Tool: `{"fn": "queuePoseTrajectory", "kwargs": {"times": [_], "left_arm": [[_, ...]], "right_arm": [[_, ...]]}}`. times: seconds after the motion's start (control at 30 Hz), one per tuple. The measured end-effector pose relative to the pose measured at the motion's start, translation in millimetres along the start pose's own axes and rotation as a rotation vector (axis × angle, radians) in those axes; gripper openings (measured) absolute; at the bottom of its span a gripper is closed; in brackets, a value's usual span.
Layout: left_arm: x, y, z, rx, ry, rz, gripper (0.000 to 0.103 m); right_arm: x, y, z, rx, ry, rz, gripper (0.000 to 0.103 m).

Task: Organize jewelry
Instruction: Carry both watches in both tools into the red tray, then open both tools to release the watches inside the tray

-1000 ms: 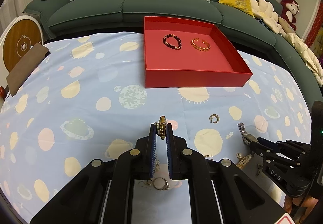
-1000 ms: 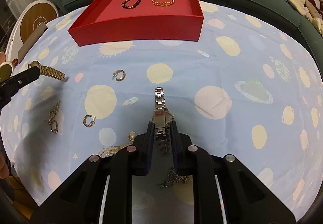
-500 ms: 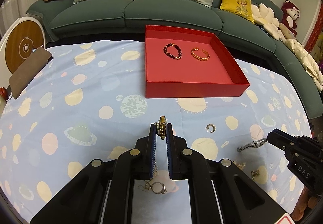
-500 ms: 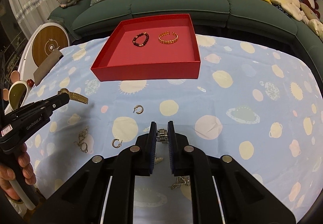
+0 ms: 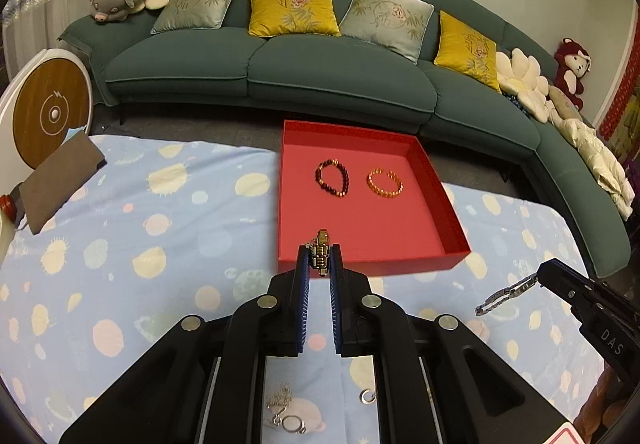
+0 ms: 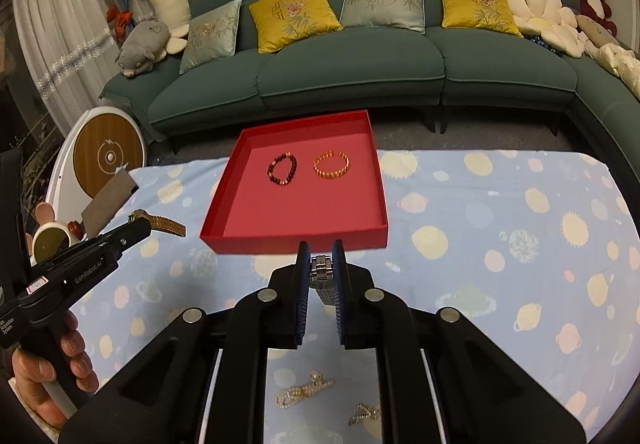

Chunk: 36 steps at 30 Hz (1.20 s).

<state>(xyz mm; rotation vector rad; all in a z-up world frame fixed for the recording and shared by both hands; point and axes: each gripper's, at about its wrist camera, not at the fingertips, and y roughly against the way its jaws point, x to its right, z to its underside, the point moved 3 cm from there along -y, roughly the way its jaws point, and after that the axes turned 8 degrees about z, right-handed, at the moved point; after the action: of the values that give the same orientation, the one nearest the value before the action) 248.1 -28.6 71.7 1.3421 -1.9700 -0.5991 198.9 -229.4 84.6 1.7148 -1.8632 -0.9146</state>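
My left gripper point(image 5: 320, 260) is shut on a gold watch point(image 5: 322, 239), whose band sticks up between the pads; in the right wrist view the same gripper point(image 6: 141, 224) carries it point(image 6: 166, 223) at the left. My right gripper point(image 6: 321, 258) is shut on a silver watch point(image 6: 322, 278), whose band point(image 5: 506, 294) juts out from that gripper point(image 5: 540, 276) in the left wrist view. Both hang above the cloth just short of the red tray point(image 5: 452, 219). In the tray lie a dark bead bracelet point(image 5: 319, 177) and a gold bracelet point(image 5: 370, 181).
Loose pieces lie on the planet-print cloth point(image 6: 500, 244) near me: a pearl strand point(image 6: 304, 392), a small chain point(image 6: 362, 414), rings point(image 5: 294, 424) and a hoop point(image 5: 368, 396). A green sofa point(image 5: 280, 63) runs behind the table. A brown pad point(image 5: 60, 179) sits at the left edge.
Both grippers have risen off the cloth with their watches and now sit closer to the red tray. The silver watch, lying on the cloth a second ago, is now lifted.
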Motion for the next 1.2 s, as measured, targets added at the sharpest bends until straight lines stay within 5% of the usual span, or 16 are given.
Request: {"fn": "queuePoseTrajectory", "kwargs": {"times": [0.43,1.07,1.2], "left_arm": [[16,-57,-65,0.023,-0.074,0.028,0.007],[-5,-171,-53,-0.103,-0.051,-0.003,0.008],[-9,-171,-52,-0.090,-0.056,-0.062,0.031]], "right_arm": [[0,-49,-70,0.079,-0.028,-0.006,0.010],[-6,-178,-57,-0.058,-0.015,0.002,0.011],[1,-180,-55,-0.050,-0.037,0.024,0.017]]}}
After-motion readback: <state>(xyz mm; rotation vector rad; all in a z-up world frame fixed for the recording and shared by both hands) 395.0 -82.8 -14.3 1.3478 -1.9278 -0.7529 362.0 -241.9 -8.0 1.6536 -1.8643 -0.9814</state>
